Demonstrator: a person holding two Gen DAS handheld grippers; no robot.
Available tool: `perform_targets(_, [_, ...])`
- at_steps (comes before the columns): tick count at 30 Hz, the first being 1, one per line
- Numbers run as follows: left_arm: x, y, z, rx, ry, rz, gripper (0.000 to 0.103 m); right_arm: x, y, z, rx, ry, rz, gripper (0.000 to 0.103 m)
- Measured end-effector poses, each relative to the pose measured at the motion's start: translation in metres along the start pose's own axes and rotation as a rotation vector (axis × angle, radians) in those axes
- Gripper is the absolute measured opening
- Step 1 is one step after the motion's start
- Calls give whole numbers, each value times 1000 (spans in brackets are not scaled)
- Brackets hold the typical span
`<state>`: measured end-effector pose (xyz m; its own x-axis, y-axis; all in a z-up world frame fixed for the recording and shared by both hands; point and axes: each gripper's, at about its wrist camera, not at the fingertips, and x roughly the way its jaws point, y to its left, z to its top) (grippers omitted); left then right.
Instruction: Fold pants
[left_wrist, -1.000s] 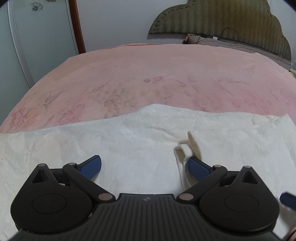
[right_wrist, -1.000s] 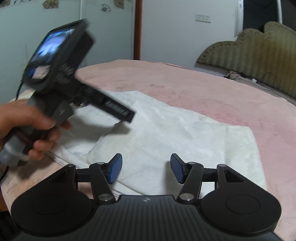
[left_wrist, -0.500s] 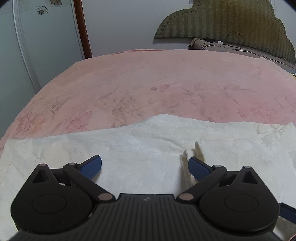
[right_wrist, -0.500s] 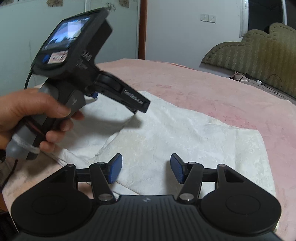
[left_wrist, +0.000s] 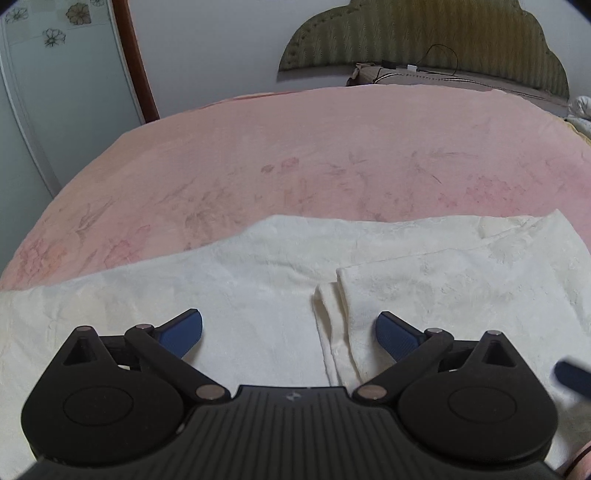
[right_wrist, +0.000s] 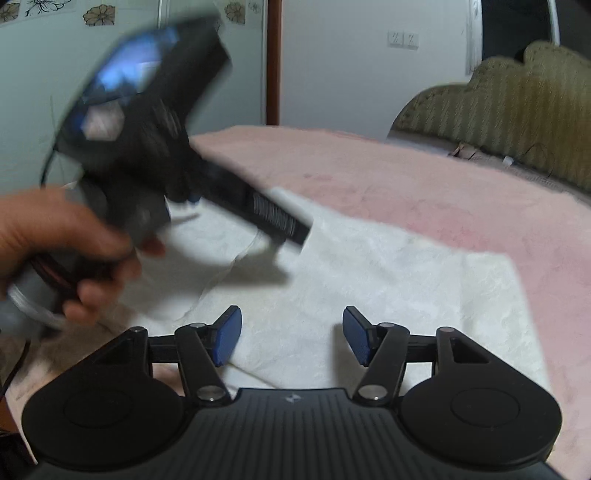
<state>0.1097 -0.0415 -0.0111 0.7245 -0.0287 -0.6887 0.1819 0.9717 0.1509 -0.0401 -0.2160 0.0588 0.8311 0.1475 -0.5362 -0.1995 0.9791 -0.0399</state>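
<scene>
So I had the cream pants (left_wrist: 280, 295) lying partly folded on the pink bed (left_wrist: 295, 158), my left hand-held gripper (left_wrist: 289, 334) spread wide just above them with nothing pinched, and my right hand-held gripper (right_wrist: 291, 338) was opening over the fabric, empty too.
</scene>
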Motion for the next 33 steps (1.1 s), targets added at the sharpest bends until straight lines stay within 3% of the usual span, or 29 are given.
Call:
perform_targets(3, [-4, 5, -3, -31, -14, -8, 102, -5, -15, 3, 45, -25, -70, 60])
perform_targets(6, [-12, 5, -6, -28, -26, 30, 103, 1, -46, 3, 170, 2, -124, 61])
perform_targets(10, [-15, 3, -14, -28, -14, 32, 103, 20, -67, -3, 216, 83, -177, 78])
perform_targets(17, [-13, 0, -24, -29, -29, 47, 103, 23, -63, -14, 184, 48, -188, 89])
perform_targets(23, [-10, 8, -32, -84, -48, 12, 103, 25, -62, -15, 178, 58, -179, 102])
perform_targets(33, [-10, 8, -40, -93, -101, 5, 103, 24, -60, -16, 182, 55, -177, 103])
